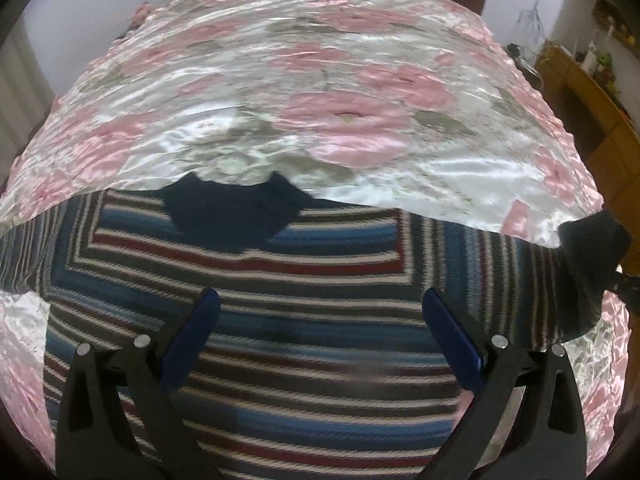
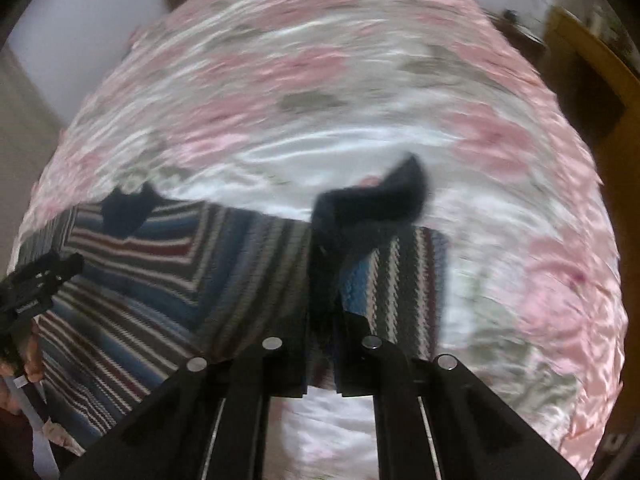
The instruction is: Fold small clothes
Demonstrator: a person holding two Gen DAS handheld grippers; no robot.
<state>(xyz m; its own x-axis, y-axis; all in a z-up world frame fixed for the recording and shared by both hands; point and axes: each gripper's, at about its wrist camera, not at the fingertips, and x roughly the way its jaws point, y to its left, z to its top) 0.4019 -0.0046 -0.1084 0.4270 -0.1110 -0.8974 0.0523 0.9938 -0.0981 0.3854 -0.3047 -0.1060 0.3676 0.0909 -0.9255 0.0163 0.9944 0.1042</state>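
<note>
A glossy, wrinkled satin bedspread with pink flowers covers the bed, with a wooden cabinet at two o'clock. On it lies the striped knit sweater, ribbed in blue, red, white and grey, its dark navy collar at twelve o'clock. The left gripper hovers wide open and empty over it, while the right gripper is pinched onto the sweater's dark cuff.
</note>
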